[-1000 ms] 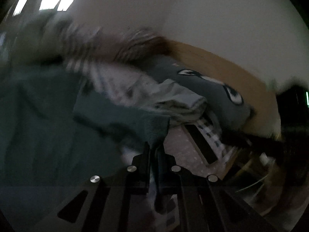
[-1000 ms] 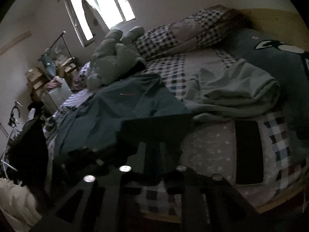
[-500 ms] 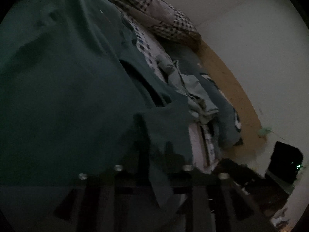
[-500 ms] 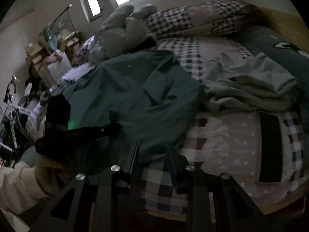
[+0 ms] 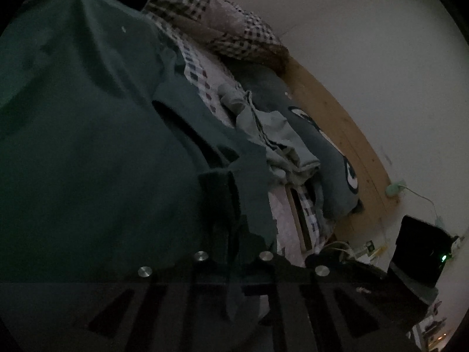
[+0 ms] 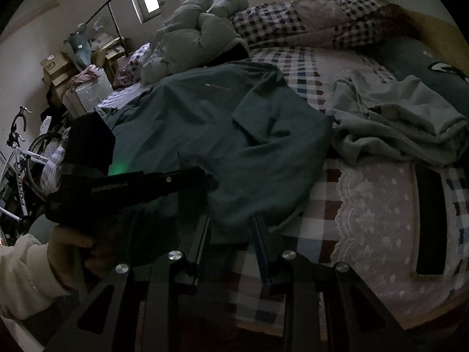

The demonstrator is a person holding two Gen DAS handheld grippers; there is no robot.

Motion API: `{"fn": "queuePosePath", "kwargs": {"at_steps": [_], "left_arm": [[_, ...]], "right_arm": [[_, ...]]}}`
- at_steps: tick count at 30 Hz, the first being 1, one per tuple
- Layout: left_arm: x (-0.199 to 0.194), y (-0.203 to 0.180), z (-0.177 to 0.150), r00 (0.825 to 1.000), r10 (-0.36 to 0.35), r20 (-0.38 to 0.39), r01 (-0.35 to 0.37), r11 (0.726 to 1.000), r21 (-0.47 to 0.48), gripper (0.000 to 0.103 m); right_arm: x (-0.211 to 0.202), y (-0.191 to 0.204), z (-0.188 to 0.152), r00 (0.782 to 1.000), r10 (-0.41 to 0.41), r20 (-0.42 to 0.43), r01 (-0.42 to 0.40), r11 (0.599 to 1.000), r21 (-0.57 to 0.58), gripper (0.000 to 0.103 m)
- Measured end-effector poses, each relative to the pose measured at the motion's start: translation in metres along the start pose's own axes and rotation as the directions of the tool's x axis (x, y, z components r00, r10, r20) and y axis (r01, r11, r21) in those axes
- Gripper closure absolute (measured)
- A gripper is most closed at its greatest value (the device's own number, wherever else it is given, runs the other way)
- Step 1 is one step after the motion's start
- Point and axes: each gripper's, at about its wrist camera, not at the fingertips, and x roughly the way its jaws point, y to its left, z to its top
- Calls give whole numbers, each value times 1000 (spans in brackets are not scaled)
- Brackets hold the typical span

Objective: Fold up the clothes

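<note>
A dark teal shirt lies spread on the checked bed, and in the left wrist view it fills the left side. My left gripper is shut on a corner of its edge, with cloth hanging down between the fingers. In the right wrist view that gripper is held by a hand and pinches the shirt's near left edge. My right gripper stands open at the shirt's near hem, fingers on either side of the cloth edge.
A crumpled pale grey-green garment lies right of the shirt. A black flat strip rests on the lace cover. A puffy grey jacket and checked quilt sit at the bed's head. A bicycle and boxes stand far left.
The shirt has come down from in front of the right gripper and now lies flatter on the bed. My right gripper has opened. The left gripper keeps its hold; its view swung.
</note>
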Motion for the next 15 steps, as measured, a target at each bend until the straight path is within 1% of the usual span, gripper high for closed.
{"fn": "queuePosePath", "kwargs": {"at_steps": [3,6,8,11,12,14,15], "left_arm": [[-13,-2,9,1000,0,30,1,1000,-8,101],[-27,-6,22,998,-19,55,20,1000,-13,101],[-35,-10,33,997,-47,67,48,999,-24,101],[-44,-19,52,995,-62,80,63,998,-12,101],[-47,-22,58,994,-67,84,68,998,-8,101],[-55,-35,75,993,-62,100,59,998,30,102],[-59,-41,84,992,-60,108,55,997,49,102]], "right_arm": [[2,1,-3,1000,0,-4,0,1000,3,71],[5,-3,-5,1000,-21,4,21,1000,24,71],[7,-7,-4,999,-30,13,29,999,42,70],[7,-11,0,998,-55,32,54,997,48,65],[7,-11,1,996,-80,41,78,996,39,58],[8,-10,5,991,-119,57,118,993,30,56],[10,-10,6,990,-124,62,122,992,33,55]]}}
